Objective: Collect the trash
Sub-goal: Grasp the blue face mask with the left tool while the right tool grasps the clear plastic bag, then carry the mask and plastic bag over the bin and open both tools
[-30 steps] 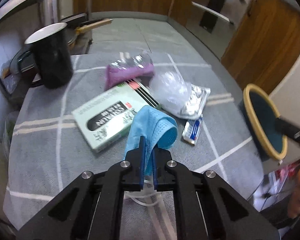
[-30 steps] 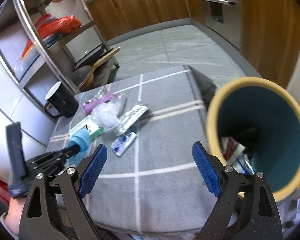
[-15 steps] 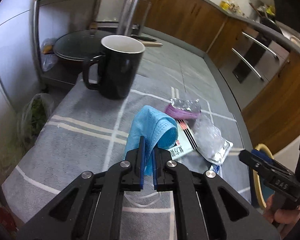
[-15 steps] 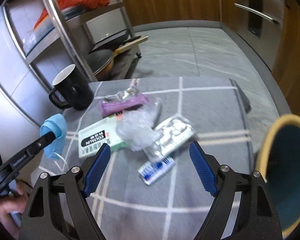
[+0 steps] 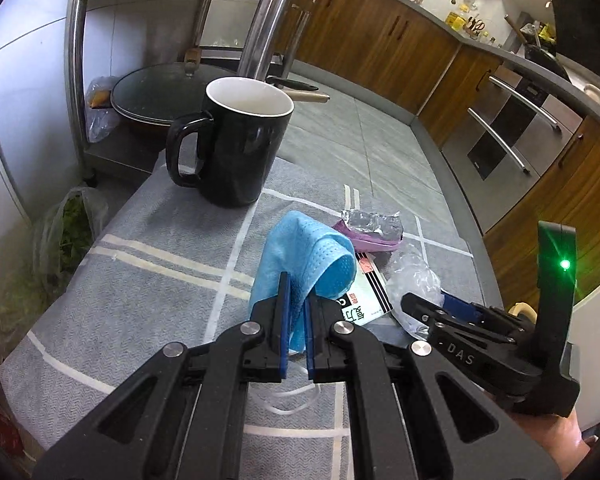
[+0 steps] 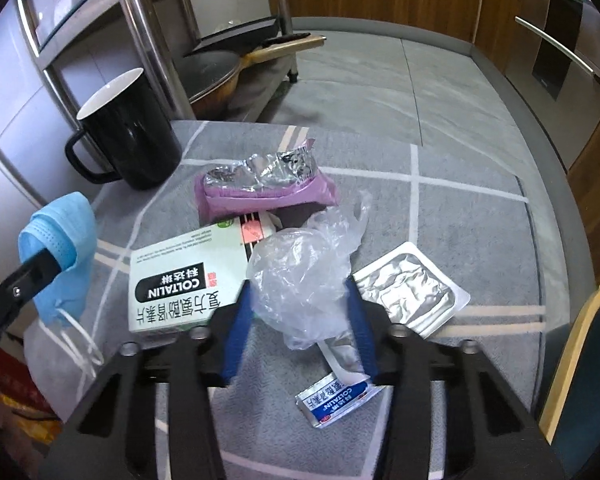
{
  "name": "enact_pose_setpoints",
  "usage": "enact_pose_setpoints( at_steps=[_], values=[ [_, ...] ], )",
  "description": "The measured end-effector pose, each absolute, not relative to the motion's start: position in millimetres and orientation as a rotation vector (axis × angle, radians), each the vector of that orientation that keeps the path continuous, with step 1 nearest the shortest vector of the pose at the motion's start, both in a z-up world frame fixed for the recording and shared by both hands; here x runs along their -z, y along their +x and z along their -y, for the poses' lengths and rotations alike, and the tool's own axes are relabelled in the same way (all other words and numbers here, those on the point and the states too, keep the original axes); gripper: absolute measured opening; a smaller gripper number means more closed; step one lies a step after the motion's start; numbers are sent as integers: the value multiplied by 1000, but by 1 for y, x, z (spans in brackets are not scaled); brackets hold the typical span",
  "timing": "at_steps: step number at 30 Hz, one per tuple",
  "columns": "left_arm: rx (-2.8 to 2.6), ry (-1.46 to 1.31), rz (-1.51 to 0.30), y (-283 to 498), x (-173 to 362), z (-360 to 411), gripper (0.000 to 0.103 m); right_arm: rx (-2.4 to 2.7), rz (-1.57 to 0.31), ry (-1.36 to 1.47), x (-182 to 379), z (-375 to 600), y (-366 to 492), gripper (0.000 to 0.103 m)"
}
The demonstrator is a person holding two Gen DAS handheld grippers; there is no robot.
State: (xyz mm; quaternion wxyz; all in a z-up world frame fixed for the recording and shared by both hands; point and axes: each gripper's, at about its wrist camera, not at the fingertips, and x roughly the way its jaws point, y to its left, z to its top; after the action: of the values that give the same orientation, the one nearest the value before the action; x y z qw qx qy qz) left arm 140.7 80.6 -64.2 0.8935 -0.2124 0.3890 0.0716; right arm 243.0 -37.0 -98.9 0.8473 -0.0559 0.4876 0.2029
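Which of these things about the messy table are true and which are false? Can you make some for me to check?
1. The left gripper is shut on the blue face mask. True.
2. The black mug lies on its side. False: it stands upright on the grey tablecloth.
3. The crumpled clear plastic bag sits between the jaws of the right gripper, which are closing. True.
4. The medicine box is inside the mug. False: it lies flat on the cloth.
5. The purple wrapper lies farther away than the medicine box. True.
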Motion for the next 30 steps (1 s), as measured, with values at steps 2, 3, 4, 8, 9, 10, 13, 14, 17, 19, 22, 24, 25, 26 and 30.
enact_pose_setpoints(
  at_steps=[2, 3, 4, 8, 9, 10, 13, 14, 17, 19, 22, 24, 25, 26, 30],
  values=[
    [-151, -438, -802, 140, 63, -81, 5, -445, -1027, -98, 96, 41, 240, 29],
    [-153, -438, -797, 140, 62, -81, 5, -451, -1020, -89, 93, 43, 238, 28],
    [-154, -438, -794, 139, 61, -80, 5, -454, -1015, -84, 91, 45, 236, 27],
    [-147, -433, -777, 139, 55, -76, 5, -469, -980, -51, 71, 57, 223, 25],
    [-145, -431, -775, 139, 54, -75, 5, -471, -973, -42, 66, 60, 220, 25],
    [-143, -427, -771, 139, 52, -73, 5, -474, -964, -27, 60, 65, 215, 25],
    [-135, -421, -759, 139, 47, -68, 5, -483, -943, -20, 46, 75, 203, 25],
    [-131, -421, -757, 139, 46, -67, 5, -485, -936, -16, 41, 79, 197, 25],
    [-114, -416, -745, 138, 41, -60, 5, -483, -920, 10, 30, 93, 184, 24],
    [-101, -414, -738, 138, 37, -55, 5, -479, -910, 23, 23, 104, 175, 24],
    [-84, -406, -730, 137, 32, -48, 5, -469, -895, 36, 14, 122, 159, 24],
    [-74, -400, -726, 136, 30, -42, 5, -459, -887, 32, 10, 133, 149, 24],
    [-70, -396, -724, 136, 28, -40, 5, -454, -884, 31, 8, 138, 145, 24],
    [-66, -391, -723, 137, 27, -38, 5, -448, -881, 31, 7, 145, 139, 24],
    [-51, -377, -721, 135, 23, -29, 5, -424, -874, 40, 5, 170, 124, 24]
  ],
)
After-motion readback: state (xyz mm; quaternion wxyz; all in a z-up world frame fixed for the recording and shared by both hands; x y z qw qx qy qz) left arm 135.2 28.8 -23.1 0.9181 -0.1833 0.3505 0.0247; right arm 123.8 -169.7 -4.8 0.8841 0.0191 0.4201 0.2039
